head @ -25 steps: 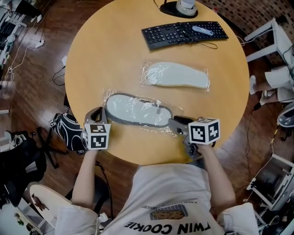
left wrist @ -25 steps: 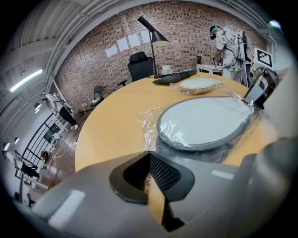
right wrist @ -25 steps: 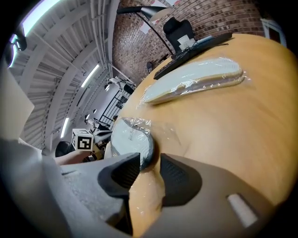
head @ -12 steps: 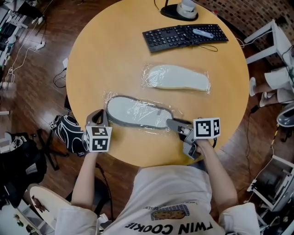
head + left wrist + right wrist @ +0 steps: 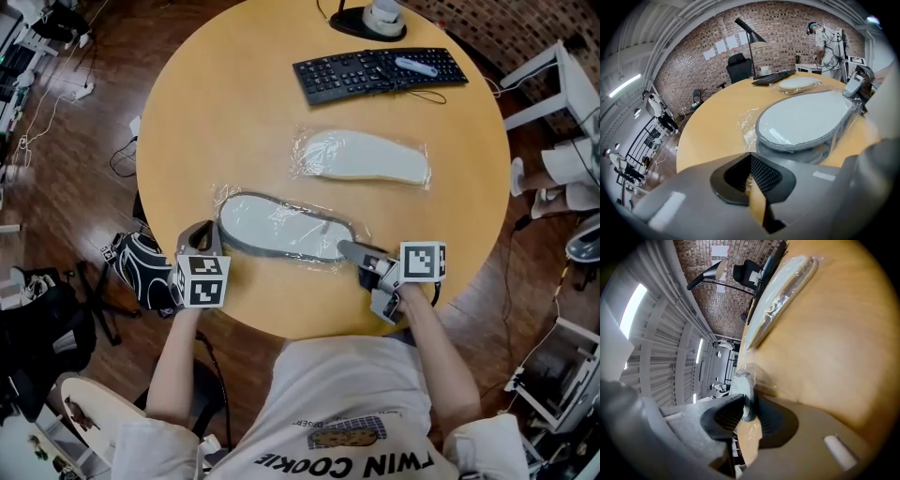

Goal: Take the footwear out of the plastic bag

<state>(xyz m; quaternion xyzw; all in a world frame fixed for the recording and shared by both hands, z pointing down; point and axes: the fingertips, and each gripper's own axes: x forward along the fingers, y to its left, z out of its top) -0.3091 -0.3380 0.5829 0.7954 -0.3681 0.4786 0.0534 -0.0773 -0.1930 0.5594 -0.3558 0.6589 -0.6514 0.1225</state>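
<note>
Pinning plastic bag (image 5: 223, 196) edge, lower left: left gripper (image 5: 208, 232) pinched on film; right gripper (image 5: 349, 251) jaws, just closing, nip slipper (image 5: 277, 225) end, lower centre of desk (image 5: 234, 103). Next, likely: pull slipper rightward

Looked like a loft-style office or studio: keyboard (image 5: 380, 71) on a round wooden table (image 5: 234, 112) ahead of the left gripper (image 5: 204, 236), and farther beyond it a swivel chair (image 5: 739, 65), floor lamp (image 5: 749, 30) and paper-hung brick wall (image 5: 787, 23).
</note>
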